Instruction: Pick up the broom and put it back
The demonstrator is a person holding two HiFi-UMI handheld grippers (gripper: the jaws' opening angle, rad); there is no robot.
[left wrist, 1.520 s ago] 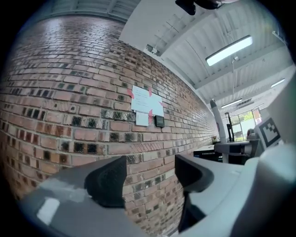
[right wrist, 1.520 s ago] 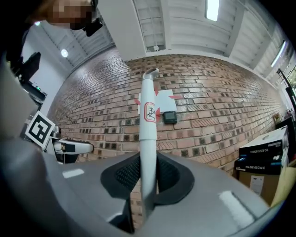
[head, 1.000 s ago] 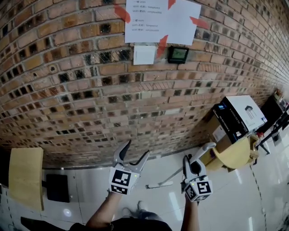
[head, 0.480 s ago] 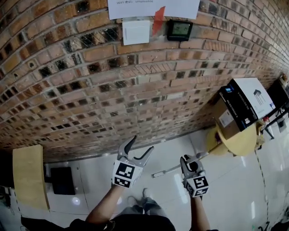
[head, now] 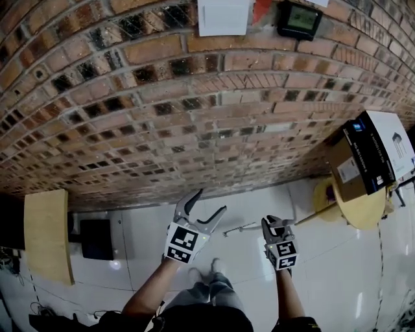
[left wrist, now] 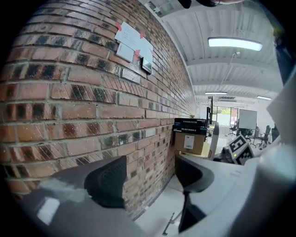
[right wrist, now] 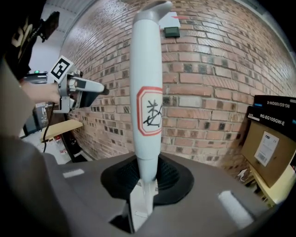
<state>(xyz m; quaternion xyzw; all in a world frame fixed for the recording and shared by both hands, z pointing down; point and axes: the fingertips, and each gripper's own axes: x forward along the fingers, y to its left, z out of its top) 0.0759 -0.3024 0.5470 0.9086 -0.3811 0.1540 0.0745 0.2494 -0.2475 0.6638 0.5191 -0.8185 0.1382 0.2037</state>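
Observation:
The broom has a white handle (right wrist: pixel 147 92) with a red-framed label; it stands up out of the jaws of my right gripper (right wrist: pixel 145 180), which is shut on it near its hooked top end. In the head view the right gripper (head: pixel 275 225) hangs low over the white floor. The thin broom shaft (head: pixel 245 227) slants left from it to the small brush head (head: pixel 227 232), close to the foot of the brick wall. My left gripper (head: pixel 204 202) is beside it on the left, open, nothing between its jaws. In the left gripper view (left wrist: pixel 148 180) the brush head (left wrist: pixel 169 227) shows below.
The brick wall (head: pixel 194 117) fills the far side, with a white plate (head: pixel 224 16) and a small display (head: pixel 299 19) on it. A stack of boxes (head: pixel 366 152) sits on a yellow round stool (head: pixel 356 211) at the right. At the left are a wooden board (head: pixel 45 233) and a black object (head: pixel 97 238).
Both grippers have sunk toward the floor, the right one more. The view has tipped down, so the taped papers left the top edge. The broom stays in the right gripper.

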